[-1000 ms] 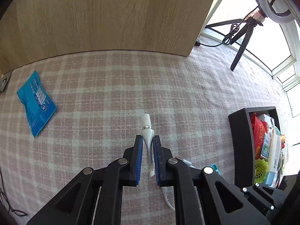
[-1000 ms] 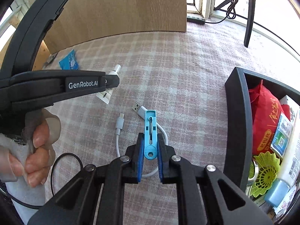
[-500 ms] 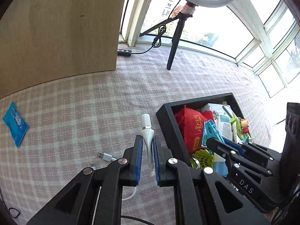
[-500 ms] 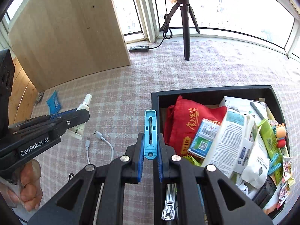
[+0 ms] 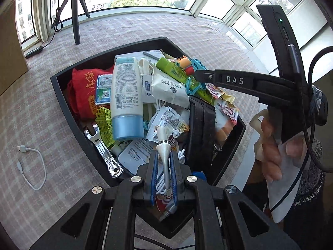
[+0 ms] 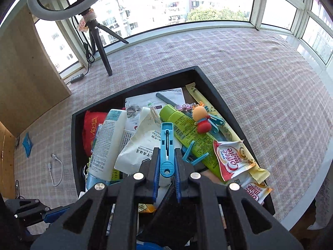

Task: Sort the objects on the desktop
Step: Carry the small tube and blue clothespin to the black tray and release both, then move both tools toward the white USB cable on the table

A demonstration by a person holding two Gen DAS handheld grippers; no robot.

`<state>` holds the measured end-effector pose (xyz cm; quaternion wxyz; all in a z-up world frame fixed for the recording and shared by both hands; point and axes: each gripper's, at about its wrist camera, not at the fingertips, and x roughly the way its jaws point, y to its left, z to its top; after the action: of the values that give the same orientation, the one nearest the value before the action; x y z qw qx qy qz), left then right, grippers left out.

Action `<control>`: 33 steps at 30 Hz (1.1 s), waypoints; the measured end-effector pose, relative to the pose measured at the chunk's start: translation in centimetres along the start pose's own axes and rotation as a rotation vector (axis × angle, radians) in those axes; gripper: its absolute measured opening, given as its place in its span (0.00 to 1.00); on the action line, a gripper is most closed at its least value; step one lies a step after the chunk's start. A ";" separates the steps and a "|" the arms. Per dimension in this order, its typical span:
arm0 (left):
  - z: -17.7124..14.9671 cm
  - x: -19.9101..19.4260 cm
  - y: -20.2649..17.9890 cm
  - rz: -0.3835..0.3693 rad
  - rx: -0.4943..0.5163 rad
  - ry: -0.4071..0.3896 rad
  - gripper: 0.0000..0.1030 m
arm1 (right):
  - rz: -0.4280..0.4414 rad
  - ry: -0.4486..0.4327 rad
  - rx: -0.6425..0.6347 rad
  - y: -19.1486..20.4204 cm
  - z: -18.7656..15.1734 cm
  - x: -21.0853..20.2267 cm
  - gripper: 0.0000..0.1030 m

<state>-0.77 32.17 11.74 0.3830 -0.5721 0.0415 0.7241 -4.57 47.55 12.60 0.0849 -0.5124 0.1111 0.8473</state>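
Note:
A black storage box (image 5: 62, 102) (image 6: 73, 137) stands on the plaid cloth, full of several items: a white lotion bottle (image 5: 126, 91) (image 6: 106, 143), a red bag (image 5: 83, 87), a green tube (image 6: 187, 133) and snack sachets. My left gripper (image 5: 164, 162) is shut on a small white tube with a silver collar (image 5: 163, 143), held above the box's near corner. My right gripper (image 6: 166, 156) is shut on a blue clothes peg (image 6: 166, 145), held above the middle of the box. The right gripper's body shows in the left wrist view (image 5: 239, 81).
A white USB cable (image 5: 33, 166) (image 6: 56, 170) lies on the cloth left of the box. A blue packet (image 6: 27, 144) lies farther left. A tripod with a ring light (image 6: 97, 48) and a wooden panel (image 6: 25, 73) stand at the back left.
Both grippers have swung right from over the open cloth to above the box, still holding the tube and the peg. The cable is now left behind on the cloth.

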 end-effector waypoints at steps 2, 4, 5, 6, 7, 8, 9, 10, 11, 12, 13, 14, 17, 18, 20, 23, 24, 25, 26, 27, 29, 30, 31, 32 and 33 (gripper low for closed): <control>-0.8 0.5 -1.1 -0.011 0.023 0.025 0.10 | -0.001 0.001 0.013 -0.8 -0.3 -0.2 0.12; -1.3 1.1 -2.0 -0.013 0.060 0.039 0.11 | 0.001 0.001 0.018 -1.3 -0.4 -0.4 0.12; -1.5 1.4 -2.4 -0.011 0.074 0.050 0.13 | 0.011 -0.002 0.016 -1.4 -0.5 -0.6 0.12; -1.5 1.7 -2.5 -0.007 0.070 0.059 0.28 | 0.014 -0.004 0.013 -1.4 -0.5 -0.7 0.15; -1.5 1.8 -2.4 -0.002 0.055 0.054 0.35 | 0.010 -0.006 0.017 -1.5 -0.4 -0.8 0.28; -1.5 1.7 -2.3 0.008 0.047 0.036 0.39 | 0.011 -0.015 0.021 -1.5 -0.4 -1.0 0.42; -1.4 1.6 -2.2 0.023 0.045 0.026 0.38 | 0.014 -0.029 0.022 -1.5 -0.3 -1.3 0.43; -1.4 1.5 -2.0 0.029 0.043 0.022 0.38 | 0.012 -0.037 0.021 -1.3 -0.4 -1.5 0.43; -1.4 1.4 -1.8 0.030 0.034 0.018 0.38 | 0.012 -0.042 0.020 -1.3 -0.3 -1.7 0.43; -1.3 1.3 -1.5 0.030 0.028 0.017 0.38 | 0.016 -0.047 0.020 -1.2 -0.3 -1.8 0.43; -1.2 1.1 -1.1 0.038 0.021 0.011 0.38 | 0.021 -0.052 0.019 -1.1 -0.3 -1.9 0.43; -1.2 0.8 -0.8 0.048 0.011 0.001 0.38 | 0.026 -0.056 0.018 -0.9 -0.3 -2.0 0.43; -1.4 0.2 0.9 0.055 -0.027 -0.011 0.38 | 0.046 -0.058 0.009 -0.2 -0.5 -2.0 0.43; -1.4 -0.1 1.6 0.063 -0.043 -0.016 0.38 | 0.052 -0.056 0.000 0.3 -0.5 -1.9 0.43; -1.6 -0.6 3.3 0.084 -0.079 -0.027 0.38 | 0.060 -0.052 -0.022 1.4 -0.6 -1.8 0.43; -2.1 -1.6 6.0 0.110 -0.135 -0.041 0.38 | 0.084 -0.047 -0.056 3.4 -1.0 -1.7 0.43; -2.3 -2.0 7.0 0.125 -0.158 -0.051 0.38 | 0.093 -0.044 -0.071 4.2 -1.1 -1.7 0.43; -2.5 -2.4 8.0 0.140 -0.179 -0.062 0.38 | 0.102 -0.042 -0.086 4.9 -1.2 -1.6 0.43; -2.7 -2.9 9.0 0.157 -0.198 -0.075 0.38 | 0.111 -0.041 -0.101 5.7 -1.3 -1.6 0.43; -3.0 -3.4 10.0 0.174 -0.214 -0.087 0.38 | 0.121 -0.039 -0.117 6.5 -1.4 -1.6 0.43; -3.6 -4.3 12.1 0.212 -0.255 -0.110 0.38 | 0.148 -0.034 -0.149 8.3 -1.8 -1.6 0.43; -4.0 -4.7 13.4 0.233 -0.279 -0.120 0.38 | 0.161 -0.029 -0.168 9.3 -2.0 -1.5 0.43; -4.4 -5.1 14.6 0.251 -0.305 -0.126 0.38 | 0.175 -0.024 -0.189 10.3 -2.2 -1.5 0.43; -4.7 -5.5 16.0 0.265 -0.335 -0.132 0.38 | 0.189 -0.019 -0.208 11.3 -2.5 -1.4 0.43; -5.0 -5.8 17.2 0.277 -0.362 -0.137 0.38 | 0.204 -0.014 -0.225 12.4 -2.9 -1.3 0.43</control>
<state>-6.82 14.62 8.50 0.1732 -0.5699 -0.0371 0.8024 -4.72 34.80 13.71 -0.0587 -0.4989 0.0664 0.8621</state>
